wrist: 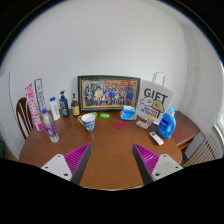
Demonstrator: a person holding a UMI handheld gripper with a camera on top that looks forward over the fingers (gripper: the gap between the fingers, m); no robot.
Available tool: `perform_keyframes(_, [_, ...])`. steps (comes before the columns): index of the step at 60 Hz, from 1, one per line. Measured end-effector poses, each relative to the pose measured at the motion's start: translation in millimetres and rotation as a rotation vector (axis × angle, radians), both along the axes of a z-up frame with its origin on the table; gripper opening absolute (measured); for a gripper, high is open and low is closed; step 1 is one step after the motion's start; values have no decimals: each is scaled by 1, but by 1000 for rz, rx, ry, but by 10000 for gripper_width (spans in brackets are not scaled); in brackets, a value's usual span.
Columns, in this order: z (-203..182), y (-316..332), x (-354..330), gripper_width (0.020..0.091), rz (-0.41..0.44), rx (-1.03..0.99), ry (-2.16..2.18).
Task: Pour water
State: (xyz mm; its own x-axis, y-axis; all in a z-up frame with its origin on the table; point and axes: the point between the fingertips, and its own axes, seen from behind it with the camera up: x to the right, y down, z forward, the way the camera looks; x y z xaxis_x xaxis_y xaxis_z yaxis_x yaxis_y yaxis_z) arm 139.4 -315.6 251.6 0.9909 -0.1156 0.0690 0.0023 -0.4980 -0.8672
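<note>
Gripper open, two magenta-padded fingers apart above bare brown wooden table, holding nothing. One white paper cup well beyond fingers, before one framed group photograph. One clear plastic bottle left of cup. One blue jug right. One white "GIFT" bag behind jug.

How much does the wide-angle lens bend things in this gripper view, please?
In the gripper view, the wooden table bows outward, the framed photo near the centre stays fairly straight, and the GIFT bag leans; the open gripper looks splayed.
</note>
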Motion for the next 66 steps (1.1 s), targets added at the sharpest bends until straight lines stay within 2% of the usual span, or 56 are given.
perform_keyframes(13, [-20,14,-56,853,59,-24,14])
perform_keyframes(26, [-52,46,-175,853,213,-30,45])
perform_keyframes(37, [-87,105,-273,856,282,45,37])
perform_keyframes(46, [-116,172,-328,856,273,110,79])
perform_keyframes(55, [-145,230,-347,846,234,153,81])
perform_keyframes(61, [-161,258,-349,783,203,169,87])
perform_keyframes(66, [-169,274,-346,691,187,184,48])
